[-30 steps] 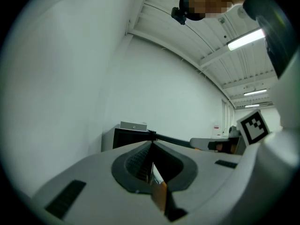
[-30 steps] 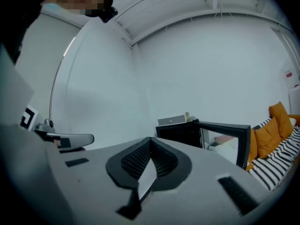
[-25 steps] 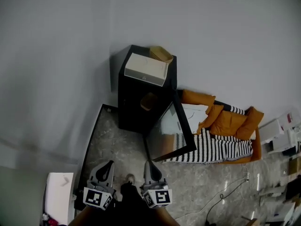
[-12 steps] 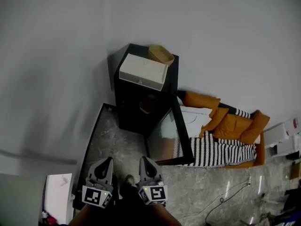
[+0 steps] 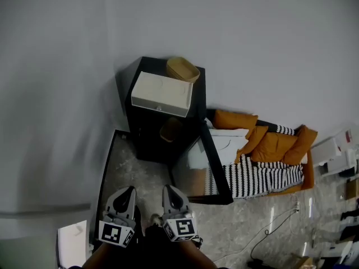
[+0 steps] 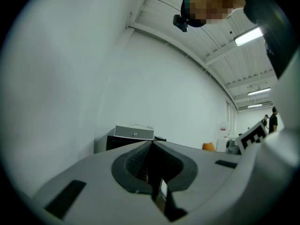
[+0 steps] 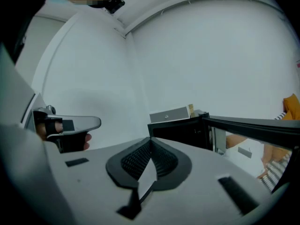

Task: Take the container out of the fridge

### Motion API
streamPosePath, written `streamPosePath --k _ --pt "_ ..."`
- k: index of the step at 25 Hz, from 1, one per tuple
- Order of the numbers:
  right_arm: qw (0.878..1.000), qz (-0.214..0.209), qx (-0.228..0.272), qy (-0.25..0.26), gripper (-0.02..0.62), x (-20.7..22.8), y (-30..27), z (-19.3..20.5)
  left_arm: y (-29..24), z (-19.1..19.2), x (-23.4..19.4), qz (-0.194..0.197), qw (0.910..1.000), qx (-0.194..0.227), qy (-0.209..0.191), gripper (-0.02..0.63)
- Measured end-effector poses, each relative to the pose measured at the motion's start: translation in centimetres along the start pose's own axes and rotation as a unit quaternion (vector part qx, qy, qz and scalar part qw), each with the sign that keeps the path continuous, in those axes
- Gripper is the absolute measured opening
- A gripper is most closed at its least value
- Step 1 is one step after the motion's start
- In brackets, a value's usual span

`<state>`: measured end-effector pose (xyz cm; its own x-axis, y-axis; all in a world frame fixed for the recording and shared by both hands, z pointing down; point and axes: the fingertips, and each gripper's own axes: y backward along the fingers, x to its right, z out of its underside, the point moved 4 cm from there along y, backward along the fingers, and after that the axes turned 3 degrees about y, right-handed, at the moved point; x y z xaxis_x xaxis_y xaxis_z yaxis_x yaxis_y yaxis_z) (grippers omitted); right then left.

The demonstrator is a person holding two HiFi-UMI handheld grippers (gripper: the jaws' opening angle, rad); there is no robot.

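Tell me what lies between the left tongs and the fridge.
Only bare marbled floor, as the head view shows. The left tongs point toward the fridge, whose glass door stands open off to the right of that stretch.

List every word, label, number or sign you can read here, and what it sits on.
None can be read.
Cubes of the left gripper and right gripper: square marker patterns, no letters.
The white box on the black fridge: no legible print.
The white cartons at the right edge: too small to read.
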<state>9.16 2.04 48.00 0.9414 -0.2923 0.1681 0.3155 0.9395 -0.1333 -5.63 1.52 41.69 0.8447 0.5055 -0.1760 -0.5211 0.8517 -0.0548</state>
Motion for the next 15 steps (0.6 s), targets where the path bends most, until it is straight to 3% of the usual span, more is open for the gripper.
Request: streamPosePath --k 10,15 --pt "0.998 0.039 -0.005 -0.038 0.000 1.4 -8.5 0.5 -6.8 -1.8 -5.6 0.048 0.9989 0.005 0.003 0.005" --pt "0.995 0.067 -0.005 -0.069 0.000 3.6 -12.7 2.4 -8.7 -0.3 -7.3 0.072 0.9974 -0.009 0.002 0.005"
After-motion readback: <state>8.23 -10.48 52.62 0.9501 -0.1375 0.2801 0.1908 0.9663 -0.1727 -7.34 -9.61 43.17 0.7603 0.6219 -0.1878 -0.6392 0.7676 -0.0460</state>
